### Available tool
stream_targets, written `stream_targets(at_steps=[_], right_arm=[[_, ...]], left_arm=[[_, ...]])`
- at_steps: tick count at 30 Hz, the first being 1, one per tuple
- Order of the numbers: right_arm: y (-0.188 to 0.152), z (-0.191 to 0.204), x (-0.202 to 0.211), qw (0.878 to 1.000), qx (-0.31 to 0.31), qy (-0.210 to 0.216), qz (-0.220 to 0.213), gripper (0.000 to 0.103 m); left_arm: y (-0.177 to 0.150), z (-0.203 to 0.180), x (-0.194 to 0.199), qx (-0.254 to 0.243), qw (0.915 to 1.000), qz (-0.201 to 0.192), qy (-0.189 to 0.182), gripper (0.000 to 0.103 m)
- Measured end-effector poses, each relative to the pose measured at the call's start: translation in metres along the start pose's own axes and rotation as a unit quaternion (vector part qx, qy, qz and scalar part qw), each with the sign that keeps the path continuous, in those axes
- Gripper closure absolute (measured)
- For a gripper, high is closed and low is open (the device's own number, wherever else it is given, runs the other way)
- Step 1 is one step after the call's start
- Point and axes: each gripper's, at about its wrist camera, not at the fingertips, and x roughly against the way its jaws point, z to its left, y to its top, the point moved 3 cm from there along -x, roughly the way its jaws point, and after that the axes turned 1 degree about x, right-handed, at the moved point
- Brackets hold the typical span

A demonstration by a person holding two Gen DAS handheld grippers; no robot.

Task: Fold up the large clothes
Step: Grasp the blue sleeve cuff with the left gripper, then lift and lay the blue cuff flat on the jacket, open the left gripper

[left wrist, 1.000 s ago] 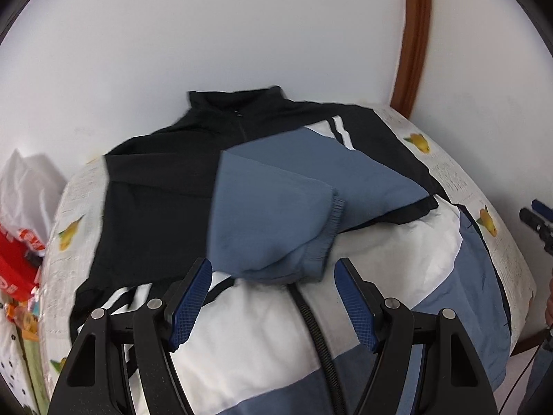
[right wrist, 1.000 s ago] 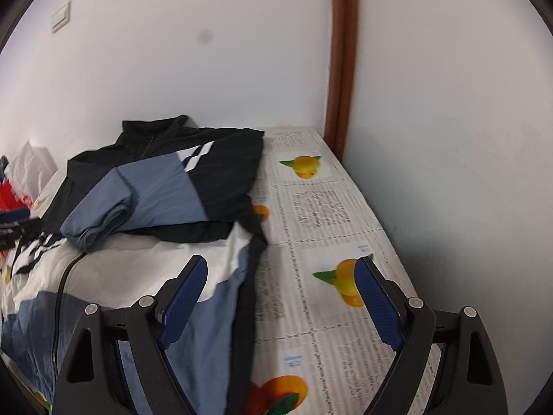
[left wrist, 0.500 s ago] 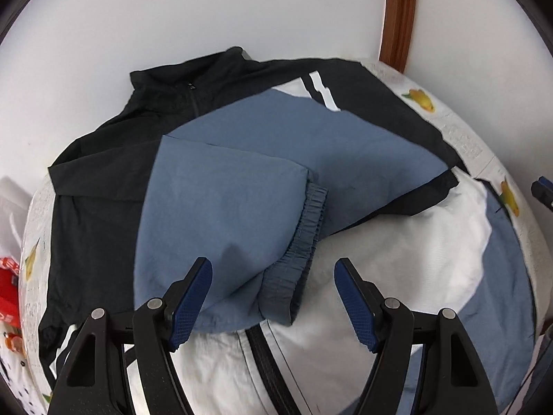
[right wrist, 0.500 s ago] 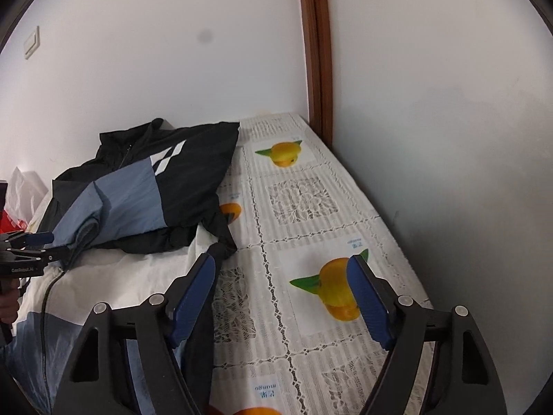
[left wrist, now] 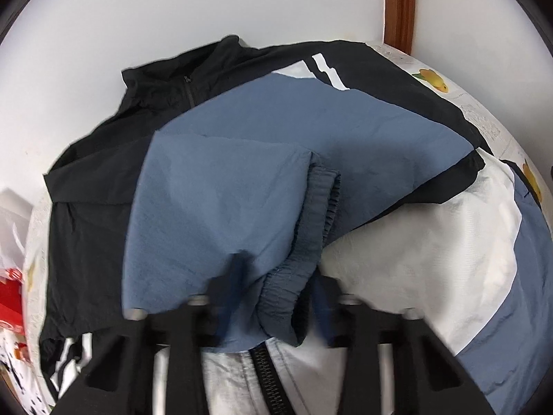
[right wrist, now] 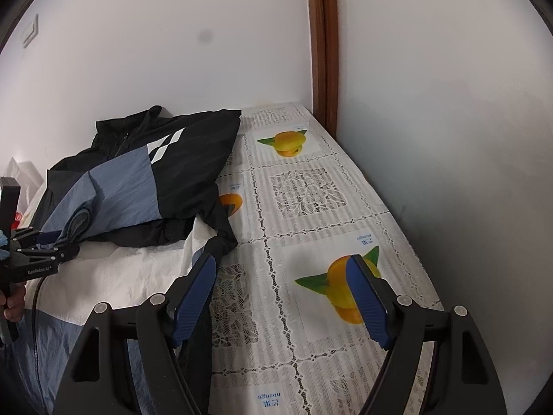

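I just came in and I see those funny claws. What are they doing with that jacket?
A person is folding a big jacket on a table with a fruit-print cloth, holding a claw in each hand. The left claw has just been closing and now pinches the cuff of the blue sleeve, which lies folded across the jacket's front. The right claw is open and holds nothing; it hovers over the jacket's right edge, beside a printed mango.
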Motion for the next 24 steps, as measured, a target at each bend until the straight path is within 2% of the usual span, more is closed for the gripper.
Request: stream_targets(at_steps=[2, 5, 9, 14, 20, 24], right_arm=[[0.001, 0.005, 0.006, 1.0, 0.007, -0.004, -0.001, 0.026], [0.004, 0.014, 0.017, 1.0, 0.015, -0.005, -0.006, 0.026], [0.012, 0.036, 0.034, 1.0, 0.026, 0.003, -0.016, 0.026], [0.03, 0.076, 0.043, 0.998, 0.051, 0.017, -0.024, 0.026], [0.055, 0.127, 0.036, 0.995, 0.086, 0.032, -0.032, 0.026], [0.063, 0.154, 0.02, 0.993, 0.105, 0.043, -0.032, 0.026]], left_arm=[[0.001, 0.006, 0.008, 0.007, 0.9999, -0.006, -0.011, 0.088], [0.002, 0.023, 0.027, 0.03, 0.9988, -0.022, -0.033, 0.091], [0.002, 0.058, 0.055, 0.065, 0.9958, -0.055, -0.033, 0.092], [-0.001, 0.115, 0.077, 0.126, 0.9879, -0.086, -0.027, 0.092], [-0.012, 0.182, 0.073, 0.208, 0.9737, -0.091, -0.015, 0.092], [-0.02, 0.213, 0.052, 0.252, 0.965, -0.07, -0.015, 0.092]])
